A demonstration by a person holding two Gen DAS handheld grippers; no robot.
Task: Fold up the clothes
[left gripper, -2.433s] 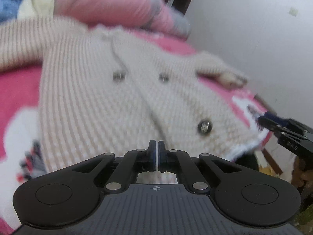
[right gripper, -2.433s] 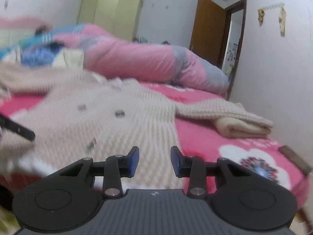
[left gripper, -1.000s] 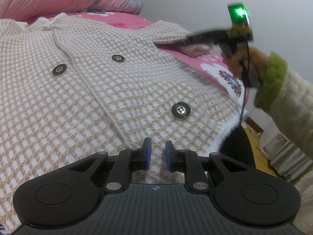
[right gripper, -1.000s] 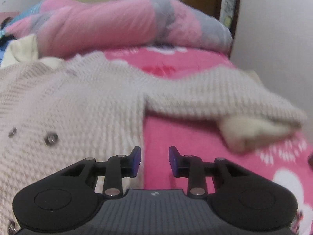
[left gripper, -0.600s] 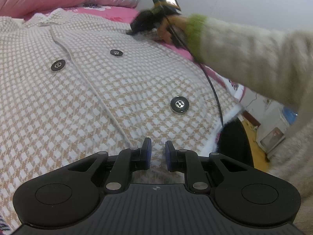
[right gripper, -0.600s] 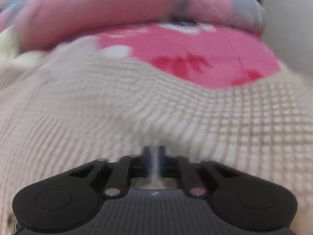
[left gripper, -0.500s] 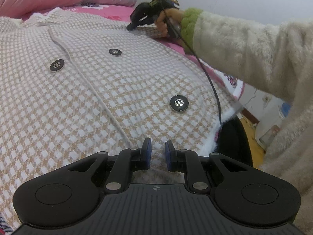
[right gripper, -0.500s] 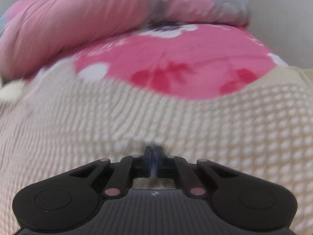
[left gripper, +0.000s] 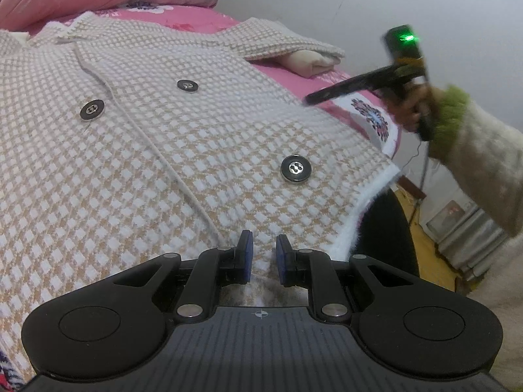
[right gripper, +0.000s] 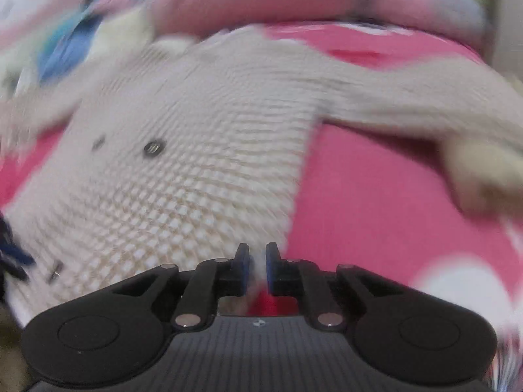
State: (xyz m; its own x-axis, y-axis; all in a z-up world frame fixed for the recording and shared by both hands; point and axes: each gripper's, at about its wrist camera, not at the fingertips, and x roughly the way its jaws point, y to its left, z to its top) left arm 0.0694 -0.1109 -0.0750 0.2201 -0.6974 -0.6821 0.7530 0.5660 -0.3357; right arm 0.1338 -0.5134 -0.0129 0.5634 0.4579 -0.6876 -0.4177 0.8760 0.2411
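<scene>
Checked button cardigan [left gripper: 202,137] is lying spread flat on the pink bed [left gripper: 330,80], left hand-held gripper [left gripper: 263,254] hovering spread over its hem, right hand-held gripper [right gripper: 254,263] slightly parted and blurring, risking a missed pinch.

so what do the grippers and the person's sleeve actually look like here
Both the left gripper and the right gripper are matte black, with ribbed grey decks, round side discs, silver pivot screws and blue finger pads. Seen from the left wrist, the right one carries a green light and a thin black cable. The sleeve is fluffy cream with a green cuff.
</scene>
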